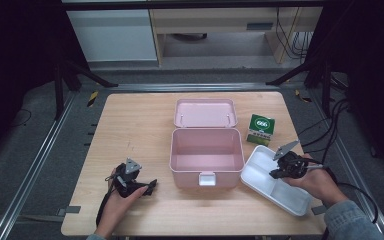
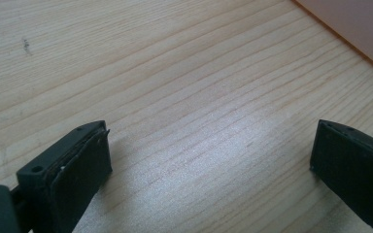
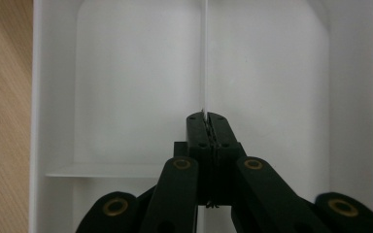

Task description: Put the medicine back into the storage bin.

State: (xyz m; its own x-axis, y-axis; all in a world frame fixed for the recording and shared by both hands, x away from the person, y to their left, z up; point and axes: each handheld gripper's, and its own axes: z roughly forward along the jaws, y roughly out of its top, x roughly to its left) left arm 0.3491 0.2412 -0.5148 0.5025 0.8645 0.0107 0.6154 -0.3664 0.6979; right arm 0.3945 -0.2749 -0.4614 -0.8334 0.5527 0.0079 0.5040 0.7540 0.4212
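Observation:
A white compartment tray (image 1: 286,194) lies on the wooden table to the right of an open pink box (image 1: 207,156). My right gripper (image 1: 274,173) reaches down into the tray. In the right gripper view its jaws (image 3: 207,116) are pressed together on the thin upright divider (image 3: 206,53) that splits the tray (image 3: 126,73). My left gripper (image 1: 149,187) rests low over the table, left of the pink box. Its jaws (image 2: 211,141) stand wide apart over bare wood with nothing between them.
The pink box's lid (image 1: 205,112) lies folded back behind it, and its inside looks bare. A small green carton (image 1: 261,129) stands behind the tray. A corner of the pink box (image 2: 354,24) shows beyond the left jaws. Cables trail off the table's right edge.

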